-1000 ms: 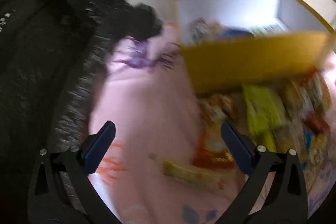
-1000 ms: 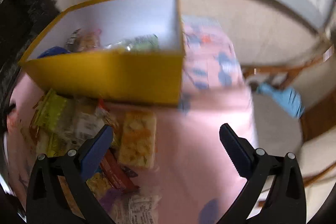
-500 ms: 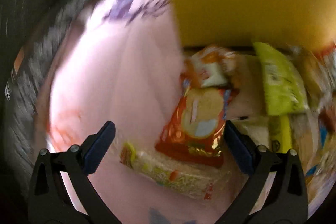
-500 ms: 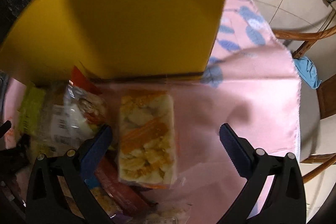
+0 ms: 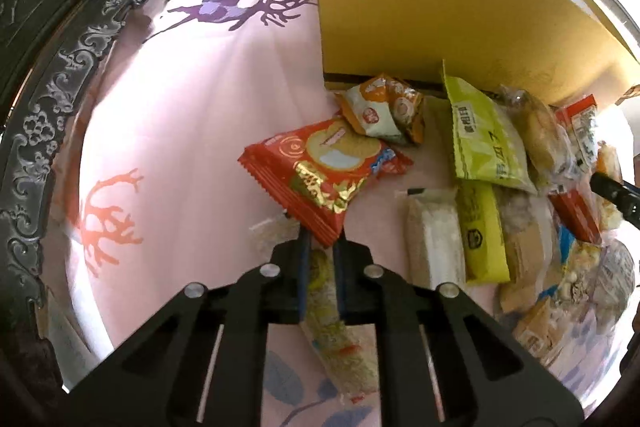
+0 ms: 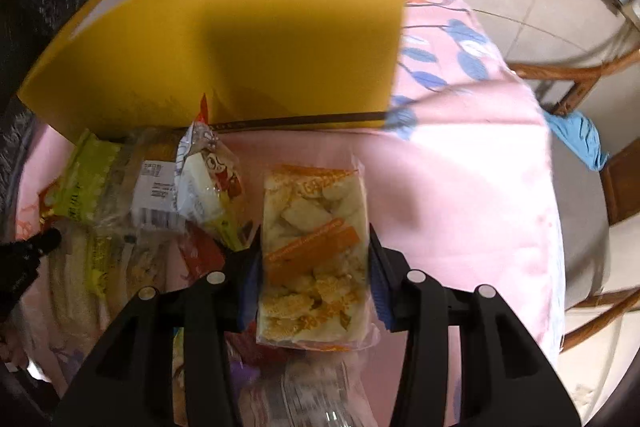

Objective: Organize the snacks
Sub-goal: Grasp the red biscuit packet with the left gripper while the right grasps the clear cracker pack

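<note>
Now the left gripper (image 5: 320, 247) pinches the red biscuit packet (image 5: 320, 175) by its corner; the right gripper (image 6: 316, 267) clamps the clear cracker pack (image 6: 316, 247), bare pink cloth (image 6: 460, 195) alongside.

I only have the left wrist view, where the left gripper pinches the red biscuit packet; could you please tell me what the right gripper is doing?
Observer: The right gripper has its pads pressed on both sides of a clear cracker pack lying on the pink cloth.
Operator: Thank you; what lies right of that pack?
Observer: Only pink cloth, out to its edge.
Operator: And beyond the edge?
Observer: A wooden chair with a blue cloth on it.
</note>
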